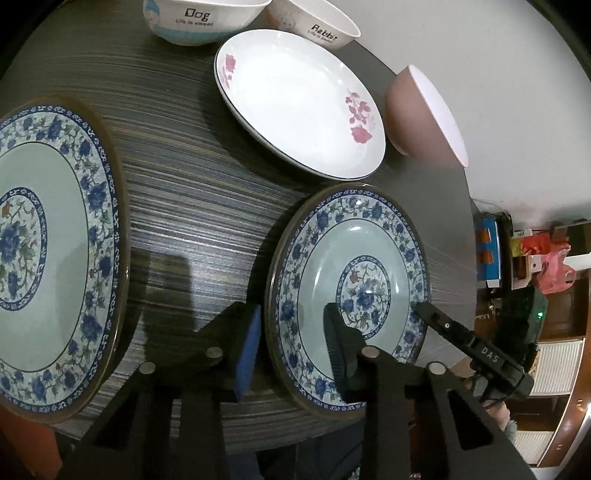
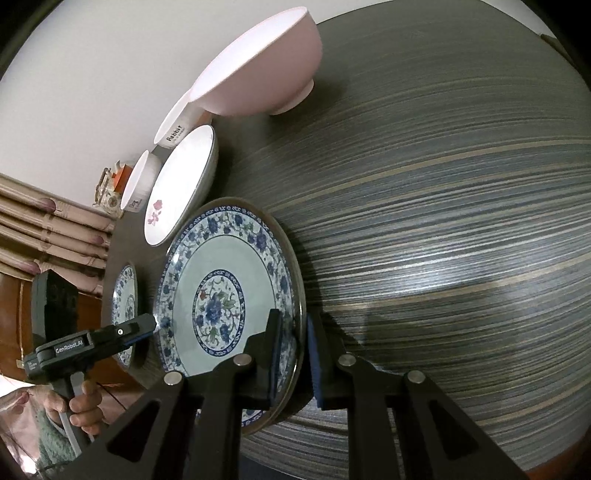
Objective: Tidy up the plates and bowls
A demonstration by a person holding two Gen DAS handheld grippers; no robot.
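A blue-flowered plate (image 1: 351, 295) lies on the striped table near its front edge; it also shows in the right wrist view (image 2: 229, 295). My left gripper (image 1: 291, 347) is open, its jaws straddling the plate's left rim. My right gripper (image 2: 293, 354) has its jaws either side of the plate's right rim, close to it but with a small gap showing. A second, larger blue-flowered plate (image 1: 48, 254) lies to the left. A white plate with pink roses (image 1: 299, 103) sits behind.
A pink bowl (image 1: 417, 114) stands at the table's right edge, also in the right wrist view (image 2: 266, 70). Two white bowls marked "Dog" (image 1: 195, 22) and "Rabbit" (image 1: 317, 26) stand at the back. The striped table (image 2: 443, 240) stretches right. Cluttered shelves lie beyond.
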